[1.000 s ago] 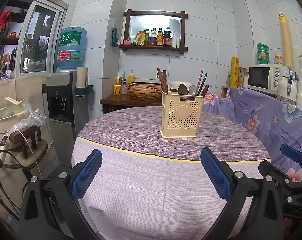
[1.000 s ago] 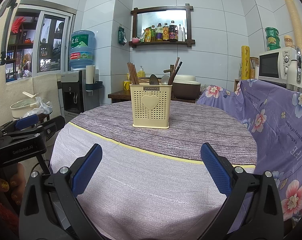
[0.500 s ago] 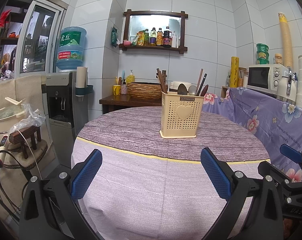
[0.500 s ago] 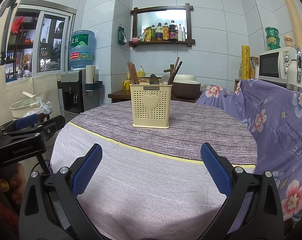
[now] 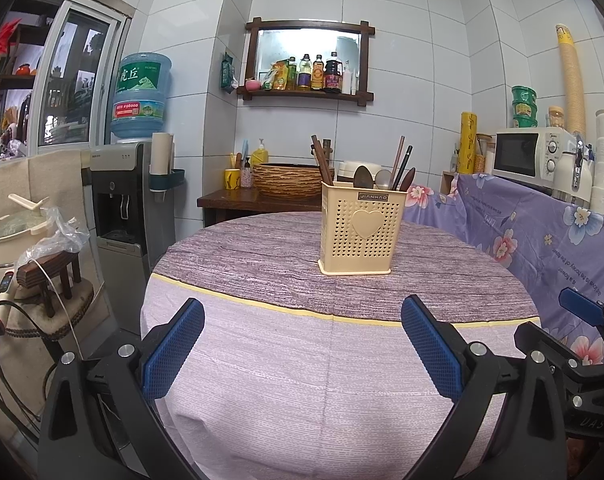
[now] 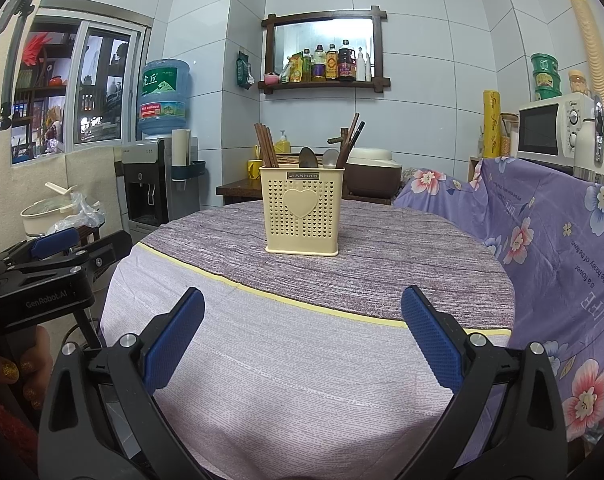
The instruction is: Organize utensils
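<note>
Left wrist view: left gripper (image 5: 302, 326) and right gripper (image 6: 302, 326) hang wide open and empty over the near table (image 5: 286, 380) edge, holder (image 5: 360, 230) with chopsticks (image 6: 265, 145) and spoons (image 6: 308, 159) upright mid-table, well apart. Best reach straight in, pinching one stick near its top. Nothing has visibly shifted from earlier frames.

left gripper (image 5: 302, 332): held wide apart, nothing gripped | utensil holder (image 5: 360, 234): stood upright on round table (image 5: 262, 360), spoons and chopsticks kept inside | right gripper (image 5: 582, 356): seen at right edge
</note>
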`<state>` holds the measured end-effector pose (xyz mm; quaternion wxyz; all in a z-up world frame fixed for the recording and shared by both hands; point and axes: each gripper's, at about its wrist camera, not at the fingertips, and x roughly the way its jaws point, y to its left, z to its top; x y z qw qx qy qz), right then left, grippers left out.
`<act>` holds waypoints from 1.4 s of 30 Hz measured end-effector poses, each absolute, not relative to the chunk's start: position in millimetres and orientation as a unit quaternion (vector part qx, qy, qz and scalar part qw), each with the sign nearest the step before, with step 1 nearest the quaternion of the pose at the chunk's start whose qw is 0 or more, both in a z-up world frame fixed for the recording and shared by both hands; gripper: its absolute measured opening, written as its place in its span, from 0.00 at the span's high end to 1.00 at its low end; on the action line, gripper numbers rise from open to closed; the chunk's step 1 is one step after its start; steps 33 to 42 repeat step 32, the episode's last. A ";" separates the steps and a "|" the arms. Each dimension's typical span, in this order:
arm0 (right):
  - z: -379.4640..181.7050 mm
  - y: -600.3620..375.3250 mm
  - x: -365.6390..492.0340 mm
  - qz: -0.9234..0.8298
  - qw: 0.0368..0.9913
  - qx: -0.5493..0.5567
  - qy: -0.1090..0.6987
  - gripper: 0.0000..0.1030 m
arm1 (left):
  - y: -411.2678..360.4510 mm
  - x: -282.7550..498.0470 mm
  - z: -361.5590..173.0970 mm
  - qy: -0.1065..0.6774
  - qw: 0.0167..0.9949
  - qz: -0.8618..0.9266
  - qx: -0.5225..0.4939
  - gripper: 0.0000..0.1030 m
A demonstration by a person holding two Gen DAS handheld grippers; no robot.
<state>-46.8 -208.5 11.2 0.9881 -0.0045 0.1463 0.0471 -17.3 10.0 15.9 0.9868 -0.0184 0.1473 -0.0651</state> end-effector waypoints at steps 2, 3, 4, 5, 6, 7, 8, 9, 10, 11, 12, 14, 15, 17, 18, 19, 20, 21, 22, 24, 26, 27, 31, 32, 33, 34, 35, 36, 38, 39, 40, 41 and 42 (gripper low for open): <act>11.5 -208.8 -46.4 0.048 0.988 -0.005 0.146 0.06 | 10.3 -17.5 15.7 0.147 0.987 -0.067 -0.019 0.05; 11.5 -208.7 -46.5 0.047 0.988 -0.005 0.146 0.06 | 10.7 -17.6 15.0 0.147 0.987 -0.068 -0.020 0.05; 11.4 -208.7 -46.6 0.047 0.988 -0.005 0.146 0.06 | 11.4 -18.1 14.6 0.146 0.987 -0.069 -0.021 0.05; 11.2 -208.8 -46.5 0.047 0.988 -0.005 0.146 0.06 | 12.3 -18.4 14.2 0.145 0.987 -0.070 -0.023 0.05; 11.4 -208.8 -46.3 0.048 0.988 -0.005 0.147 0.06 | 12.9 -18.3 13.7 0.145 0.987 -0.069 -0.023 0.05; 10.7 -208.7 -46.2 0.047 0.988 -0.005 0.147 0.06 | 13.3 -18.3 13.8 0.146 0.987 -0.068 -0.022 0.05; 10.7 -208.8 -46.3 0.048 0.988 -0.005 0.147 0.06 | 13.2 -18.1 13.5 0.147 0.987 -0.067 -0.021 0.05; 10.4 -208.6 -46.3 0.048 0.988 -0.005 0.147 0.06 | 13.7 -18.1 13.8 0.148 0.987 -0.067 -0.021 0.05; 10.8 -208.7 -46.1 0.048 0.988 -0.005 0.147 0.06 | 13.9 -18.0 13.7 0.149 0.986 -0.067 -0.021 0.05; 10.3 -208.4 -45.8 0.047 0.988 -0.006 0.147 0.06 | 14.2 -18.0 13.5 0.149 0.986 -0.070 -0.021 0.05; 10.1 -208.4 -45.9 0.047 0.988 -0.005 0.147 0.06 | 14.6 -18.5 13.4 0.149 0.986 -0.071 -0.021 0.05; 9.8 -208.4 -45.6 0.047 0.988 -0.005 0.147 0.06 | 15.5 -18.6 13.8 0.148 0.986 -0.072 -0.023 0.05; 10.3 -208.5 -45.8 0.047 0.988 -0.005 0.147 0.06 | 15.5 -18.5 13.6 0.149 0.986 -0.070 -0.022 0.05; 9.3 -208.9 -45.9 0.047 0.988 -0.005 0.147 0.06 | 16.0 -18.0 13.0 0.153 0.986 -0.068 -0.021 0.05; 9.5 -208.9 -45.6 0.047 0.988 -0.005 0.147 0.06 | 16.6 -17.7 12.3 0.154 0.985 -0.068 -0.022 0.05; 9.3 -208.8 -45.6 0.048 0.988 -0.005 0.147 0.06 | 17.7 -17.6 12.1 0.154 0.985 -0.072 -0.024 0.05; 9.3 -208.8 -45.7 0.048 0.988 -0.006 0.147 0.06 | 18.5 -19.6 12.2 0.150 0.986 -0.074 -0.025 0.05; 9.8 -208.8 -45.6 0.047 0.988 -0.005 0.147 0.06 | 18.5 -20.3 12.7 0.147 0.986 -0.073 -0.025 0.05; 9.6 -208.9 -45.6 0.047 0.988 -0.005 0.147 0.06 | 17.9 -20.5 13.1 0.147 0.986 -0.071 -0.023 0.05; 9.7 -209.0 -45.5 0.048 0.988 -0.005 0.148 0.06 | 16.4 -19.4 13.4 0.149 0.986 -0.068 -0.019 0.05; 9.9 -209.0 -45.5 0.047 0.988 -0.006 0.147 0.06 | 15.3 -18.3 12.7 0.153 0.986 -0.066 -0.018 0.05; 9.5 -209.1 -45.6 0.047 0.988 -0.006 0.148 0.06 | 15.5 -17.8 12.7 0.153 0.986 -0.066 -0.018 0.05; 9.9 -208.9 -45.5 0.047 0.988 -0.005 0.147 0.06 | 16.6 -17.4 12.4 0.153 0.986 -0.065 -0.019 0.05; 9.4 -208.9 -45.7 0.047 0.988 -0.006 0.147 0.06 | 16.8 -17.2 12.4 0.154 0.986 -0.065 -0.020 0.05; 9.4 -208.9 -45.7 0.047 0.988 -0.006 0.147 0.06 | 16.8 -17.2 12.4 0.154 0.986 -0.065 -0.020 0.05; 9.4 -208.9 -45.7 0.047 0.988 -0.006 0.147 0.06 | 16.8 -17.2 12.4 0.154 0.986 -0.065 -0.020 0.05; 9.4 -208.9 -45.7 0.047 0.988 -0.006 0.147 0.06 | 16.8 -17.2 12.4 0.154 0.986 -0.065 -0.020 0.05; 9.4 -208.9 -45.7 0.047 0.988 -0.006 0.147 0.06 | 16.8 -17.2 12.4 0.154 0.986 -0.065 -0.020 0.05; 9.4 -208.9 -45.7 0.047 0.988 -0.006 0.147 0.06 | 16.8 -17.2 12.4 0.154 0.986 -0.065 -0.020 0.05; 9.4 -208.9 -45.7 0.047 0.988 -0.006 0.147 0.06 | 16.8 -17.2 12.4 0.154 0.986 -0.065 -0.020 0.05; 9.4 -208.9 -45.7 0.047 0.988 -0.006 0.147 0.06 | 16.8 -17.2 12.4 0.154 0.986 -0.065 -0.020 0.05; 9.4 -208.9 -45.7 0.047 0.988 -0.006 0.147 0.06 | 16.8 -17.2 12.4 0.154 0.986 -0.065 -0.020 0.05; 9.4 -208.9 -45.7 0.047 0.988 -0.006 0.147 0.06 | 16.8 -17.2 12.4 0.154 0.986 -0.065 -0.020 0.05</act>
